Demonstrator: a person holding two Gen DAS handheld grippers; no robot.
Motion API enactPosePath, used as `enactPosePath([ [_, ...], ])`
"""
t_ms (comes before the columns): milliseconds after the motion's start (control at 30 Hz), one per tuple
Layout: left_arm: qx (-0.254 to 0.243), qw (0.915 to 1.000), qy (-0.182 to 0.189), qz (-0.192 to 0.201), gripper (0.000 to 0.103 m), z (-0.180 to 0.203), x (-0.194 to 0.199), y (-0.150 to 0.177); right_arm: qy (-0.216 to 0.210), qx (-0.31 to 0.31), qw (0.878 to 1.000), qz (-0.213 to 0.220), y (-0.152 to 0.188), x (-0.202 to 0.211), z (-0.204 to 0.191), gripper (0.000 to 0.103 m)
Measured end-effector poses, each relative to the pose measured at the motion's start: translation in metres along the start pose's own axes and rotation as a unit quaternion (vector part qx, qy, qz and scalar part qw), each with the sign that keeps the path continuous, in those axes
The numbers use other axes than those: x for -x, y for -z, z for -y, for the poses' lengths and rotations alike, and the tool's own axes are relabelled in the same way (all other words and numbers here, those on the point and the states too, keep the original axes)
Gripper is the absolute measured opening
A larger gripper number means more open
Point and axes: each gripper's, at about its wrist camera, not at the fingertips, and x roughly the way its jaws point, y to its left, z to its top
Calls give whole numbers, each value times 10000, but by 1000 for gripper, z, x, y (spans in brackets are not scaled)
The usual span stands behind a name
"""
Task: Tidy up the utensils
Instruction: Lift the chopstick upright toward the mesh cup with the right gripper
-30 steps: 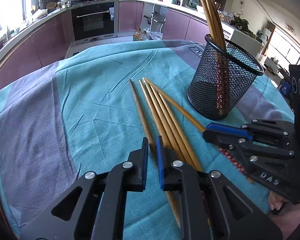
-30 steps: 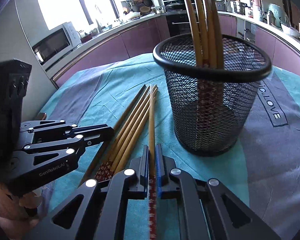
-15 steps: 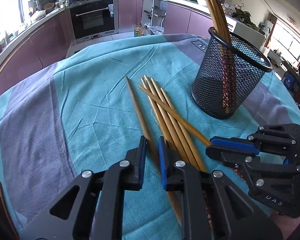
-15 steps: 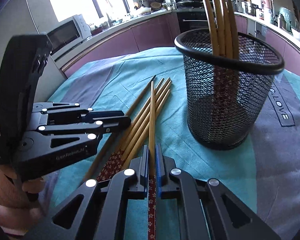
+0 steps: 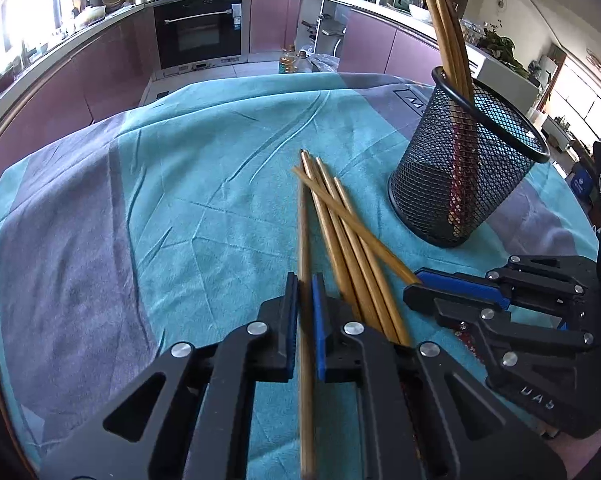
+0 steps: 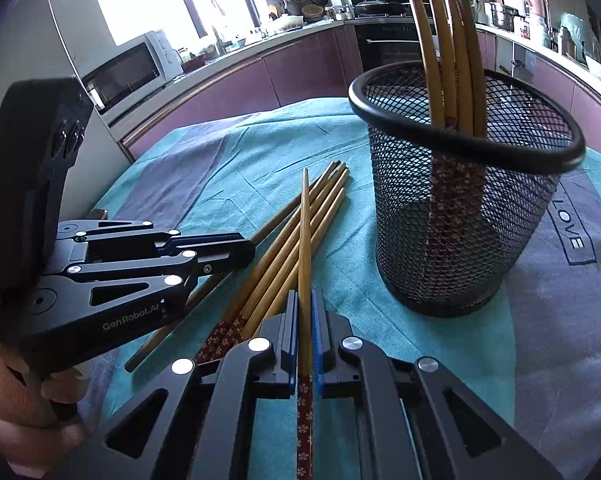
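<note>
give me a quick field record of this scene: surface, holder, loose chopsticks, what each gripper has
surface: teal and grey tablecloth
holder: black wire-mesh cup, upright, several bamboo chopsticks standing in it
loose chopsticks: bundle of bamboo chopsticks lying on the cloth beside the cup, apart from it
left gripper: shut on one bamboo chopstick
right gripper: shut on one chopstick with a red floral end
task state: both held chopsticks not yet in the cup
</note>
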Motion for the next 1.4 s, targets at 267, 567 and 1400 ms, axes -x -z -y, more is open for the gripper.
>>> enactPosePath([
  [267,-81,9999,24,-63,9,2,5,13,-135,12,9999,72,3,11,4,6],
  [567,-159,9998,-69,-71,8,6,-6,-1,-229,113,9994,251,2,27,1,6],
  [1400,-107,9854,1318,1077,8,14,110,-17,-729,360,9904,1114,-9,100,7,6],
])
